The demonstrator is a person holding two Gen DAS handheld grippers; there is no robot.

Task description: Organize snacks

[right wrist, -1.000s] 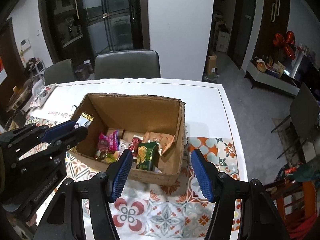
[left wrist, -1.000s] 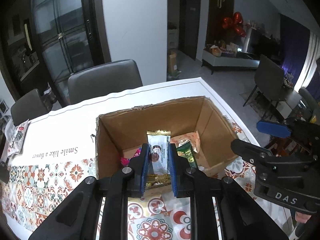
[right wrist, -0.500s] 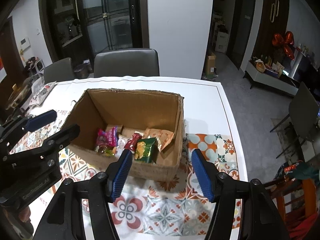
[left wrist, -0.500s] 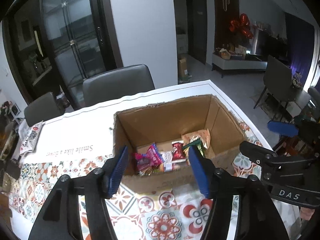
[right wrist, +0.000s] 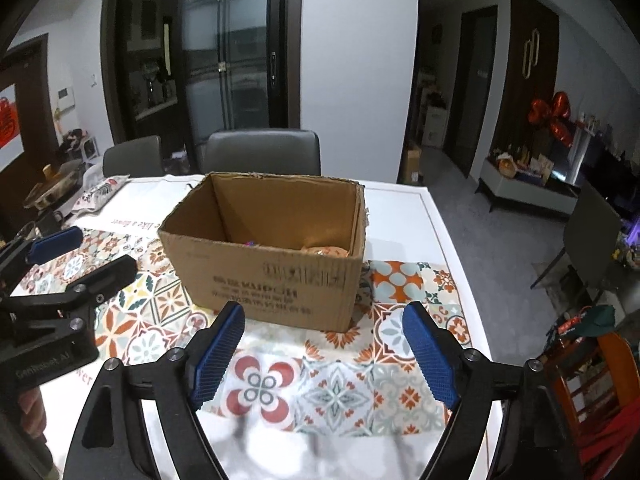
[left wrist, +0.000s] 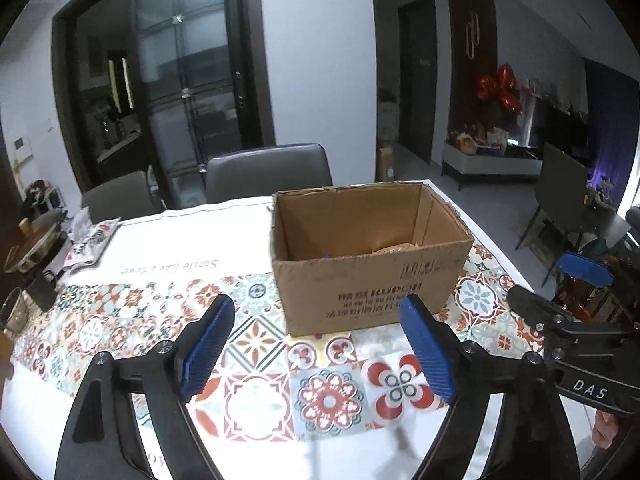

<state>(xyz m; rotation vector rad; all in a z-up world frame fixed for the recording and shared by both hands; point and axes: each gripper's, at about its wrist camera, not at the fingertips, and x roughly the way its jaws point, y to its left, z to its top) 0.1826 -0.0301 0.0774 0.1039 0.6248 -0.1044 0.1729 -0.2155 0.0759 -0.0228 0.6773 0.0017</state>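
The cardboard box stands upright and open-topped on the counter, on a tile-patterned cloth that covers the near part of the counter, and serves as the landmark here. Inside the box, only the tops of the snacks show above its near wall: an orange-tan wrapper toward its right inner corner and a small speck of purple-pink just left of that; the rest of the contents are hidden by the wall. The left claw hangs in front of the box's printed near face, apart from it, its blue-padded fingers spread wide with nothing between them. The right claw likewise sits in front of the box, toward its right end, jaws spread wide and holding nothing. In the left wrist view the right claw shows to the right of the box, one blue pad lifted above the black finger. In the right wrist view the left claw shows to the left of the box, parted in the same way. Behind the box, two grey chairs stand at the counter's far edge. Left of the box, at the counter's far left, lies a white printed packet.
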